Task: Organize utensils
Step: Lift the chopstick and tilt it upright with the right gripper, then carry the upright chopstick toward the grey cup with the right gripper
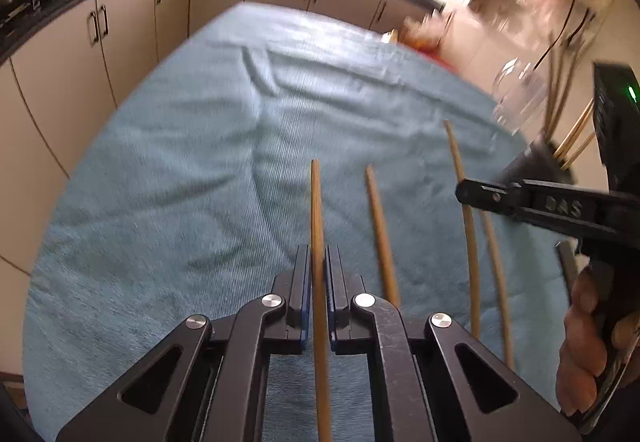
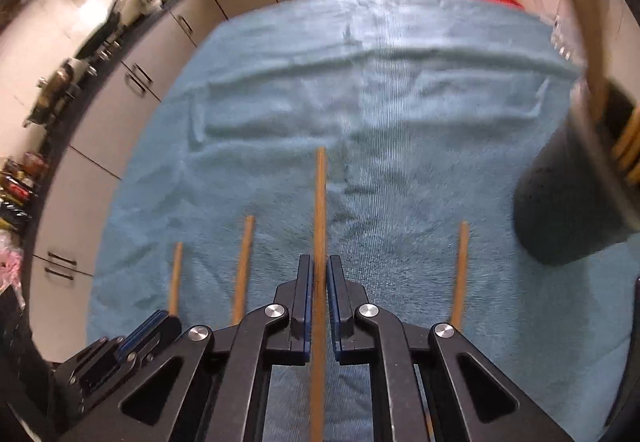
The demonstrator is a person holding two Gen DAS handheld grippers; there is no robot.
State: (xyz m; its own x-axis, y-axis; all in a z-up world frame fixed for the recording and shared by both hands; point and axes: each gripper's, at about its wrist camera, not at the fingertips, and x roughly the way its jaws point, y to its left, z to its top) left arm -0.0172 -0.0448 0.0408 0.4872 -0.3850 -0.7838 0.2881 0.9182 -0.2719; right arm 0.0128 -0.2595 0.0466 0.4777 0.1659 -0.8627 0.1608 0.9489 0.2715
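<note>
Several wooden chopsticks lie side by side on a blue towel [image 1: 180, 161]. My left gripper [image 1: 318, 262] is shut on the leftmost chopstick [image 1: 316, 201], which runs straight out between its pads. In the right wrist view my right gripper [image 2: 319, 270] is shut on another chopstick [image 2: 320, 193]. Seen from the left wrist, the right gripper [image 1: 464, 195] clamps the third stick from the left [image 1: 454, 149]. One loose chopstick [image 1: 380, 226] lies between the two held ones, and another [image 2: 460, 274] lies to the right. The left gripper [image 2: 148, 326] shows at the lower left.
A black holder cup [image 2: 568, 193] with several chopsticks standing in it sits at the towel's right edge, and a clear glass jar [image 1: 516, 97] is beside it. Beige kitchen cabinets [image 1: 128, 25] run behind the table. A hand [image 1: 584, 346] grips the right tool.
</note>
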